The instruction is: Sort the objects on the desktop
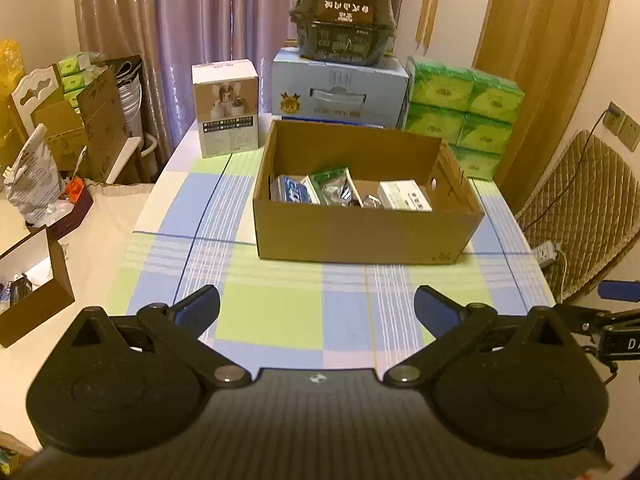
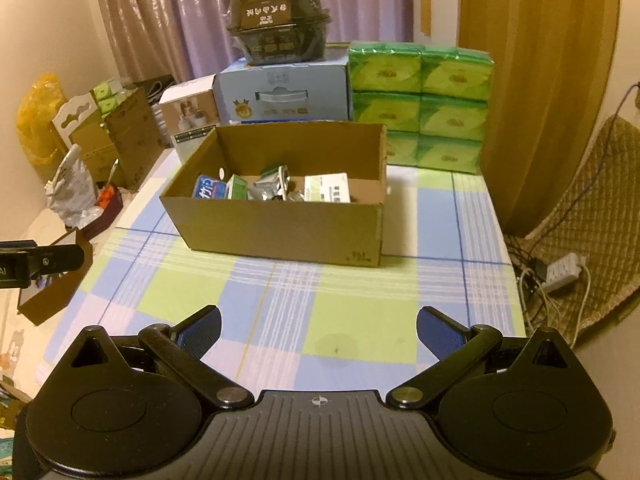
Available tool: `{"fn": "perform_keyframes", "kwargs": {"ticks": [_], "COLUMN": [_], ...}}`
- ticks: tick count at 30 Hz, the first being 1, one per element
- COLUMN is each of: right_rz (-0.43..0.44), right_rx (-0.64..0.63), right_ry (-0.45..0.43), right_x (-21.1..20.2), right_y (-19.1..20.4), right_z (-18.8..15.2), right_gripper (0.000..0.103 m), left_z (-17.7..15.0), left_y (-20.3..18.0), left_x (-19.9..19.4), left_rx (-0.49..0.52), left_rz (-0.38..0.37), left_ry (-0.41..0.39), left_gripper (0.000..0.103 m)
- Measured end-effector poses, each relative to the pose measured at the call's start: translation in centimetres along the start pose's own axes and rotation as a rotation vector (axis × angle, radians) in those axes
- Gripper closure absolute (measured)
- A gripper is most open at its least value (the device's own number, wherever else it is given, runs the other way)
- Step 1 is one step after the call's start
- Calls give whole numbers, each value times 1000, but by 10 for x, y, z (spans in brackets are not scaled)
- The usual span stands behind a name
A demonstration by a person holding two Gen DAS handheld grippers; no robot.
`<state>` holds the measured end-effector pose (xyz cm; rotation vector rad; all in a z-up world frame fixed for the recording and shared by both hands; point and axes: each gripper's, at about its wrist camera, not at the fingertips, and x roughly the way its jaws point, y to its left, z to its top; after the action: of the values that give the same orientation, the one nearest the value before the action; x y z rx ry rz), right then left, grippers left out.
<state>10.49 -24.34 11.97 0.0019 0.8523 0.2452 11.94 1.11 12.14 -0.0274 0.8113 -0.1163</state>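
An open cardboard box (image 1: 360, 236) (image 2: 276, 228) stands on the checked tablecloth (image 1: 280, 316) (image 2: 340, 312). Inside lie a blue packet (image 1: 294, 193) (image 2: 209, 189), a green-and-white pack (image 1: 332, 180) (image 2: 237, 188), a silvery foil pouch (image 2: 272, 184) and a white carton (image 1: 404, 196) (image 2: 326, 189). My left gripper (image 1: 317, 312) hovers open over the cloth in front of the box, with nothing between its fingers. My right gripper (image 2: 319, 330) is likewise open and empty, short of the box. The right gripper's edge (image 1: 616, 320) shows at the right of the left wrist view.
Behind the box stand a white product box (image 1: 225, 108) (image 2: 192, 114), a blue carton (image 1: 340, 88) (image 2: 284, 92) topped by a dark food container (image 1: 344, 20) (image 2: 280, 20), and stacked green tissue packs (image 1: 460, 108) (image 2: 420, 104). Cartons and bags crowd the left. A quilted chair (image 1: 584, 208) and power strip (image 2: 564, 272) are at right.
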Motion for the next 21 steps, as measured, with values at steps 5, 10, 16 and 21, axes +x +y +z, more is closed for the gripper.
{"fn": "perform_keyframes", "kwargs": {"ticks": [5,10,16,21], "right_rz": [-12,-15,-34,-30], "right_rx": [22,45,25,7], "right_ry": [-8,-5,-7,3], "right_x": [-9,-15,-20,-20], "right_y": [-1,0,7,13], "right_z": [-16,-31,-45,-52], "right_gripper": [2,2,2,2], "left_z": [-21,-37,-46,-49], "left_y": [-6,-6,-9,-12], "left_x": [-1,-2,-7,-11], "left_rx": [11,7,16,28], "left_rz": [-6,-13,-14,-12], "left_ry": [24,42,44,40], "left_gripper": [1,1,1,1]}}
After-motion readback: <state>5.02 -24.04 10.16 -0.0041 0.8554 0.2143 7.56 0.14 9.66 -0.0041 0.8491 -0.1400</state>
